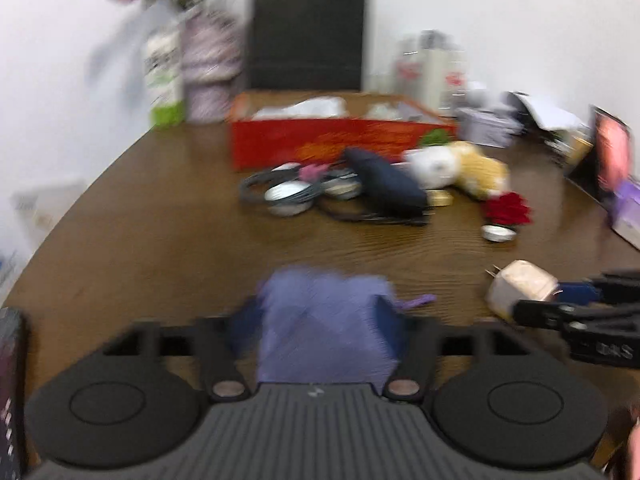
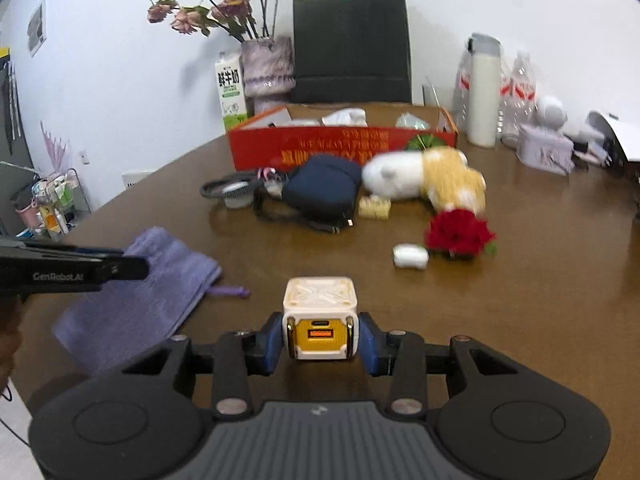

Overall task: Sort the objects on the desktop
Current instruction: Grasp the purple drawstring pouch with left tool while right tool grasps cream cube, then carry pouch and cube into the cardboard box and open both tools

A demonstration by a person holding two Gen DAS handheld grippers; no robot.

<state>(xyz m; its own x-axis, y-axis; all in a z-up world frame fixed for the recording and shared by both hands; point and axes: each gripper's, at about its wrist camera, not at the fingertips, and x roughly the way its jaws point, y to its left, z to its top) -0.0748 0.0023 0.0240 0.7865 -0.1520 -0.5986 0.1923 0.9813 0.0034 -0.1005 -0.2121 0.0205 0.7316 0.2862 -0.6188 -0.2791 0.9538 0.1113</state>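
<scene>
Charger cube is rigid and slick, squeezed between right gripper pads; left gripper gapes around floppy purple pouch.

Your left view is smeared with motion blur; the right is sharper. Even bright light, soft glare on the table, bent edges.

Open table near me, clutter farther off

My tongs have bare table ahead; far off, dark pouch, plush toy and red box block passage.
</scene>
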